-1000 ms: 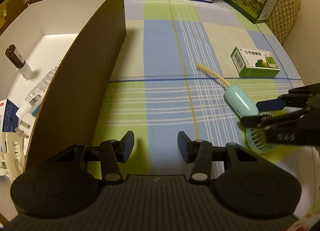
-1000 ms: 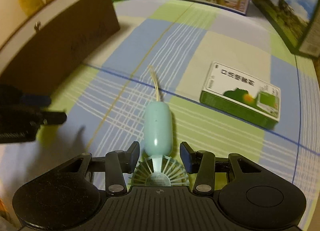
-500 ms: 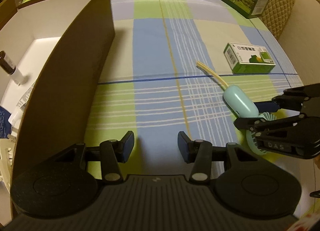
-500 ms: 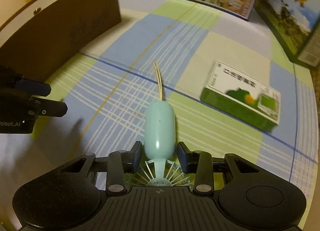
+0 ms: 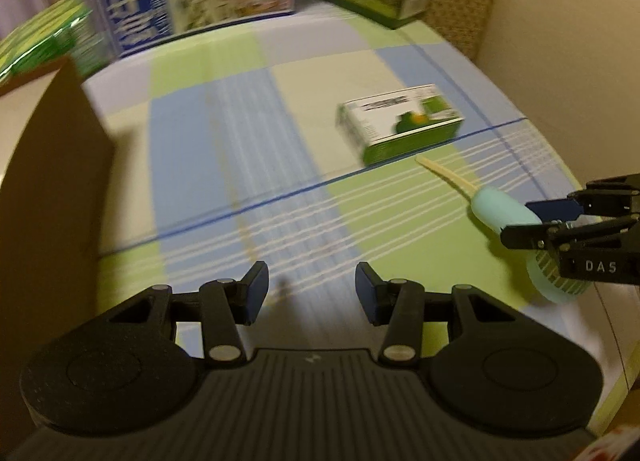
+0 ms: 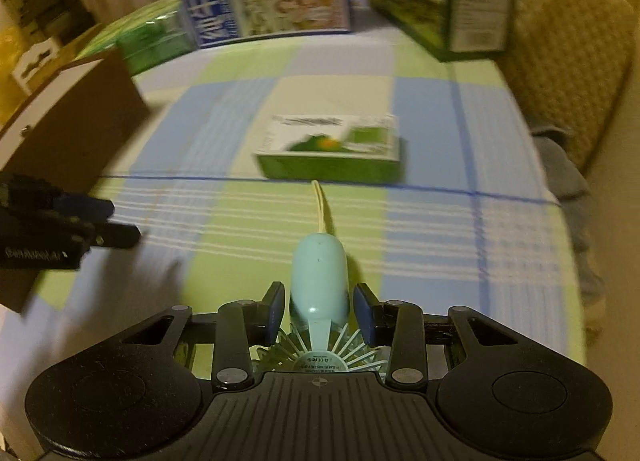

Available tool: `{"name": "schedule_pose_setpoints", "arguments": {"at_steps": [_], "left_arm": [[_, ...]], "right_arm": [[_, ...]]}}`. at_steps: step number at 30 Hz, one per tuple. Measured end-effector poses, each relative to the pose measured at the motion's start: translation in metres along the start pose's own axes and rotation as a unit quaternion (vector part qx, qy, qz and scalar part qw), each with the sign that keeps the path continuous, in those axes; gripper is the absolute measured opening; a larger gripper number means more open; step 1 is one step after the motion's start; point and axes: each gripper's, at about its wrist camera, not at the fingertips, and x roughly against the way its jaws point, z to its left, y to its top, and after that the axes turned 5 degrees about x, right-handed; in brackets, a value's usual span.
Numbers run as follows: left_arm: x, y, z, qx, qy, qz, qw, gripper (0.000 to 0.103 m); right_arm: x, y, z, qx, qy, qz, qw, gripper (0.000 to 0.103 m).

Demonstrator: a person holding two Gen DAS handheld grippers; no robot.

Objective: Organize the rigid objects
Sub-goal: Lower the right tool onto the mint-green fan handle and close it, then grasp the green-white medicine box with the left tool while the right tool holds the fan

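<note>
The small mint-green plastic handheld fan (image 6: 319, 281) lies on the checked blue-and-green tablecloth (image 6: 248, 221), its smooth egg-shaped handle pointing away and a pale cord loop (image 6: 320, 205) trailing toward the green-and-white cardboard carton (image 6: 332, 149) beyond. The right gripper (image 6: 319, 313) brackets the handle just above the ribbed fan head; its fingers sit close on either side, though whether they press it yet I cannot tell. The fan looks light and stiff, its glossy handle probably slippery, its thin grille fragile, so the handle seems the safer hold. The left gripper (image 5: 312, 293) hovers open and empty over the cloth beside the brown cardboard box (image 5: 52, 181).
</note>
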Motion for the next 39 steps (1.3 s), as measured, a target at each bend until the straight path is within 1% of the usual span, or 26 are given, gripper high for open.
{"name": "schedule_pose_setpoints", "arguments": {"at_steps": [6,11,14,15,16,18,21,22,24,29,32,35,39], "left_arm": [[-0.009,0.008,-0.023,-0.028,-0.018,0.004,0.9995,0.043],[-0.012,0.014,-0.029,-0.048,-0.024,-0.001,0.9986,0.043],[-0.013,0.019,-0.030,-0.056,-0.026,-0.007,0.9981,0.043],[-0.014,0.021,-0.031,-0.060,-0.028,-0.009,0.9978,0.045],[-0.013,0.022,-0.032,-0.064,-0.030,-0.012,0.9975,0.046],[-0.014,0.027,-0.035,-0.077,-0.033,-0.019,0.9963,0.050],[-0.016,0.034,-0.041,-0.107,-0.041,-0.034,0.9929,0.054],[-0.017,0.036,-0.043,-0.119,-0.045,-0.040,0.9911,0.055],[-0.023,0.044,-0.048,-0.146,-0.046,-0.050,0.9870,0.062],[-0.043,0.067,-0.058,-0.201,-0.047,-0.061,0.9766,0.063],[-0.058,0.079,-0.066,-0.236,-0.053,-0.064,0.9681,0.069],[-0.072,0.087,-0.075,-0.277,-0.061,-0.060,0.9570,0.069],[-0.086,0.092,-0.083,-0.331,-0.075,-0.048,0.9394,0.069]], "right_arm": [[0.011,-0.026,-0.027,-0.042,-0.009,0.031,0.999,0.035],[0.011,-0.024,-0.030,-0.047,-0.016,0.026,0.998,0.035],[0.004,-0.021,-0.023,-0.027,-0.030,0.033,0.999,0.035],[0.002,-0.022,-0.020,-0.019,-0.036,0.036,0.999,0.034],[0.000,-0.022,-0.018,-0.009,-0.043,0.033,0.998,0.030],[-0.001,-0.023,-0.017,-0.004,-0.048,0.029,0.998,0.030],[0.001,-0.023,-0.026,-0.032,-0.050,0.019,0.998,0.030],[0.001,-0.023,-0.030,-0.044,-0.052,0.018,0.998,0.030],[0.004,-0.021,-0.040,-0.064,-0.053,0.007,0.996,0.030],[0.013,-0.008,-0.055,-0.089,-0.058,-0.017,0.994,0.030],[0.016,0.000,-0.058,-0.099,-0.056,-0.026,0.993,0.030],[0.018,0.004,-0.060,-0.103,-0.054,-0.032,0.993,0.030],[0.018,0.006,-0.061,-0.104,-0.055,-0.034,0.993,0.030]]}}
